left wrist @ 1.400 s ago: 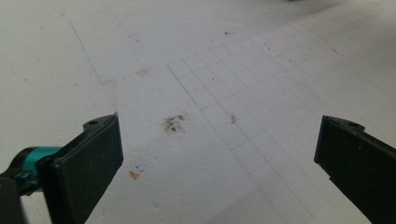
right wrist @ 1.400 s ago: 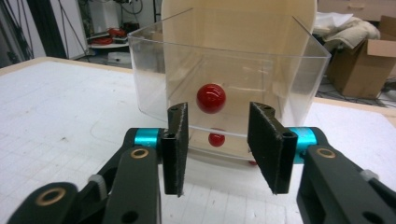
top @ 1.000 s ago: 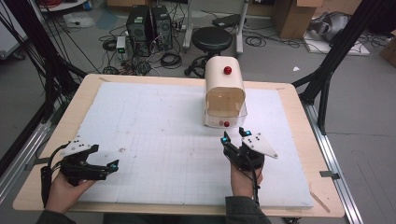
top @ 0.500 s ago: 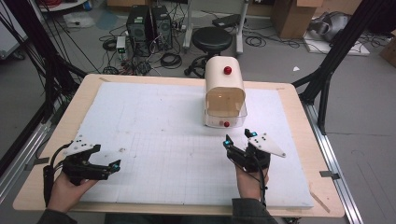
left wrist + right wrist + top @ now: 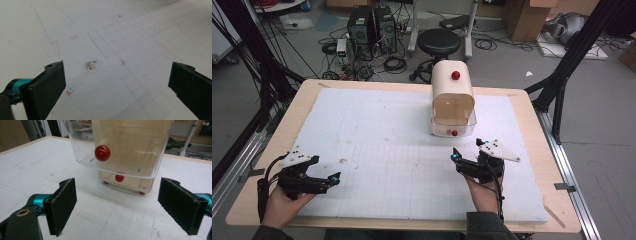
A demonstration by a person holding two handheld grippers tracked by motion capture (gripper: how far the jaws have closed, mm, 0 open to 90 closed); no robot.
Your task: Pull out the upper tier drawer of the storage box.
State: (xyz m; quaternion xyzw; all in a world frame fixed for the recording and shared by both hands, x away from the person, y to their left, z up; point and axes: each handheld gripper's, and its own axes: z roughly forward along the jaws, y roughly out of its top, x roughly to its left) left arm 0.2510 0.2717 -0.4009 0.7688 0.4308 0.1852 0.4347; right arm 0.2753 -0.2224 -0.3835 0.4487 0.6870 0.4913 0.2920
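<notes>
A cream box (image 5: 453,102) with a rounded clear front cover stands upright at the back right of the white gridded board (image 5: 382,130). One red knob (image 5: 455,75) sits on its top and another (image 5: 454,133) low on its front. My right gripper (image 5: 467,149) hovers just in front of the box, apart from it, open and holding nothing. In the right gripper view the clear cover (image 5: 125,147) with its red knob (image 5: 102,153) fills the space beyond the wide-set jaws of the right gripper (image 5: 117,205). My left gripper (image 5: 326,169) is open over the board's near left; the left gripper (image 5: 117,82) faces bare board.
A dark smudge (image 5: 90,65) and faint orange marks lie on the board ahead of the left gripper. The wooden table edge (image 5: 272,150) frames the board. Beyond the table are a stool (image 5: 439,42), computer towers (image 5: 369,22) and cables on the floor.
My right gripper has drawn back a little from the box toward the near edge. The left gripper has barely moved. The box has not moved.
</notes>
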